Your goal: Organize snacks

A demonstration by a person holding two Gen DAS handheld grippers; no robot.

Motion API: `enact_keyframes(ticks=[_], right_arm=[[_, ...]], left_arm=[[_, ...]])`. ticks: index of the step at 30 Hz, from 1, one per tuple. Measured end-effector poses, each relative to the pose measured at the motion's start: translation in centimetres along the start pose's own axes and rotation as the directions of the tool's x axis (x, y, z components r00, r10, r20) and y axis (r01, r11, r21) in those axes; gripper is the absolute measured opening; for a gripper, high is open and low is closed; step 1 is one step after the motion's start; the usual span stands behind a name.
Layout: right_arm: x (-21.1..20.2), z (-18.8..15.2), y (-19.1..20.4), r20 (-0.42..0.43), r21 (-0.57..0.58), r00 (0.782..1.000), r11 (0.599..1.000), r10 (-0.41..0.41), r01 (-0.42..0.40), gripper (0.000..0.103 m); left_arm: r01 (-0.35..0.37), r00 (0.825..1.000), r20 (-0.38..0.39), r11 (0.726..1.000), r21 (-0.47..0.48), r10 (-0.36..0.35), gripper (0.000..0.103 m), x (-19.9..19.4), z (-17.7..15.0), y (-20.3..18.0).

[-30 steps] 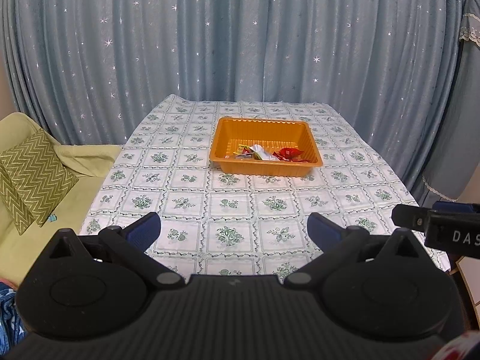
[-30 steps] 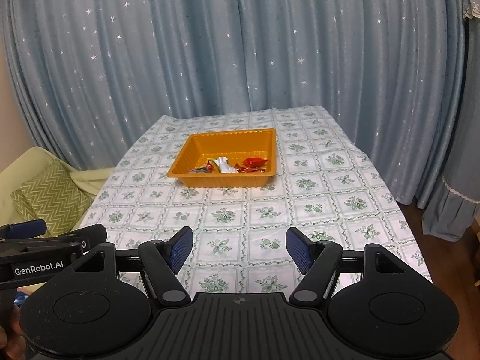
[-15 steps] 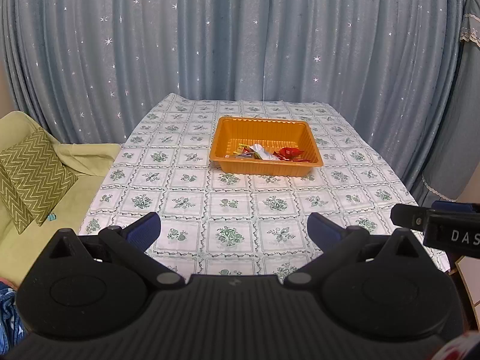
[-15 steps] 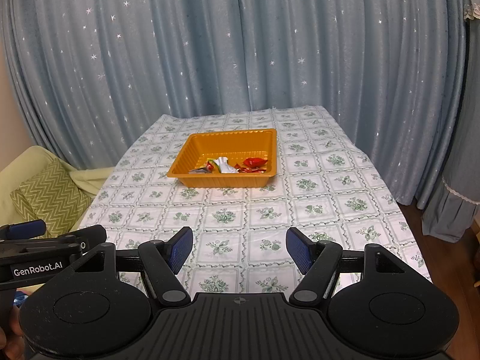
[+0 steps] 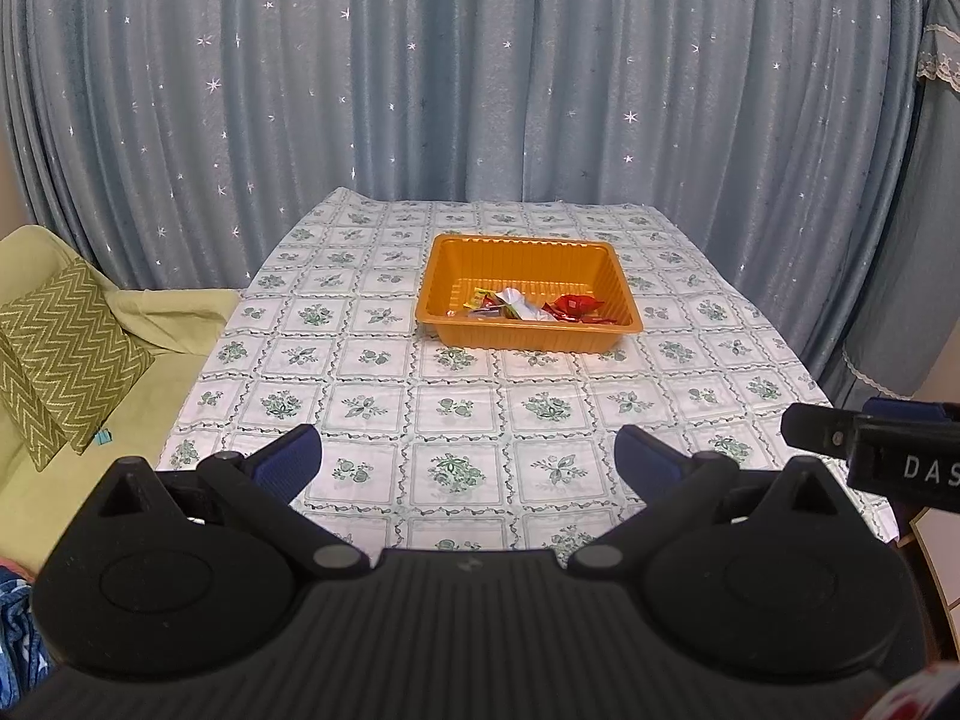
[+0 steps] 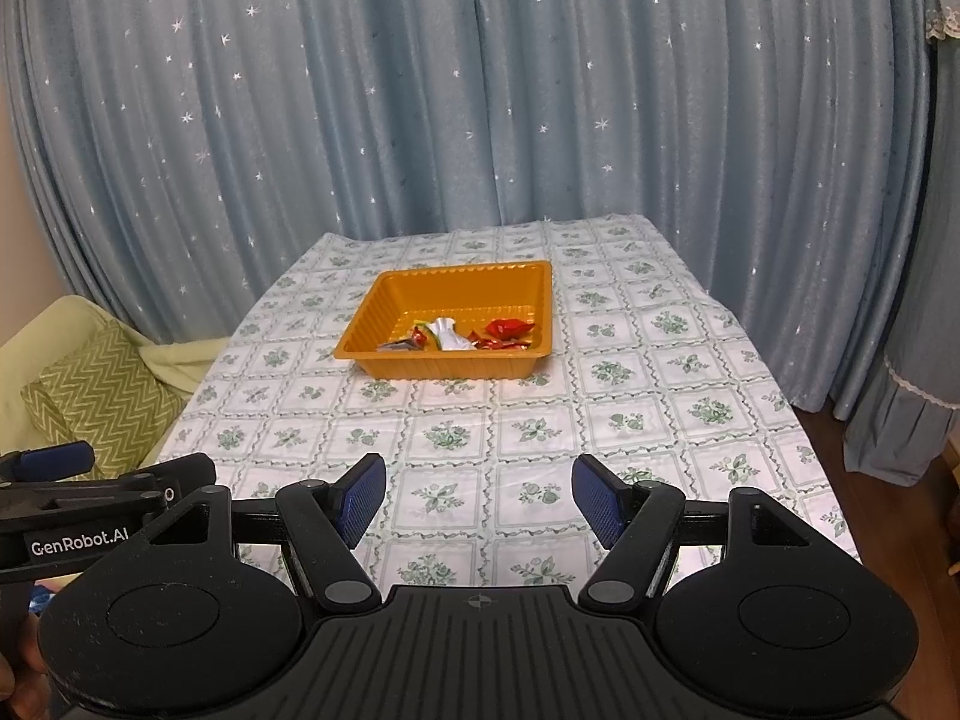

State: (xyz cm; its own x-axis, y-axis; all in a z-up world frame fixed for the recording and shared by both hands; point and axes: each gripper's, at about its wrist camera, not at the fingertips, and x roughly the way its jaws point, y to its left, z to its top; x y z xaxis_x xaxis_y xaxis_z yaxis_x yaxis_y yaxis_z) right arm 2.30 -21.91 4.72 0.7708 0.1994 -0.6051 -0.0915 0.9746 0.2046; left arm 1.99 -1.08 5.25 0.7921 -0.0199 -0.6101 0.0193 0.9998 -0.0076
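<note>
An orange plastic tray [image 5: 528, 252] stands in the middle of the table and also shows in the right wrist view [image 6: 384, 315]. Several wrapped snacks lie along its near side: a red packet [image 5: 573, 306], a white and silver one [image 5: 519, 303], and in the right wrist view a red packet [image 6: 507, 329] and a silver one [image 6: 447, 333]. My left gripper [image 5: 468, 459] is open and empty, above the table's near edge, far from the tray. My right gripper [image 6: 479, 498] is open and empty, also near the front edge.
The table has a white cloth with green flowers [image 5: 456, 408]. A yellow-green sofa with a zigzag cushion [image 5: 60, 348] stands to the left. Blue starred curtains [image 5: 480, 72] hang behind. The right gripper's body [image 5: 888, 450] shows at the left view's right edge.
</note>
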Motion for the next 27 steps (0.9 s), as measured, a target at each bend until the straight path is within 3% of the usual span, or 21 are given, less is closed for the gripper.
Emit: enact_keyframes(ticks=[27], right_arm=[[-0.06,-0.22,0.12,-0.002,0.006,1.000,1.000,0.000,0.000,0.069]], left_arm=[[0.003,1.000,-0.001,1.000,-0.007,-0.003,0.103,-0.27,-0.15,-0.06]])
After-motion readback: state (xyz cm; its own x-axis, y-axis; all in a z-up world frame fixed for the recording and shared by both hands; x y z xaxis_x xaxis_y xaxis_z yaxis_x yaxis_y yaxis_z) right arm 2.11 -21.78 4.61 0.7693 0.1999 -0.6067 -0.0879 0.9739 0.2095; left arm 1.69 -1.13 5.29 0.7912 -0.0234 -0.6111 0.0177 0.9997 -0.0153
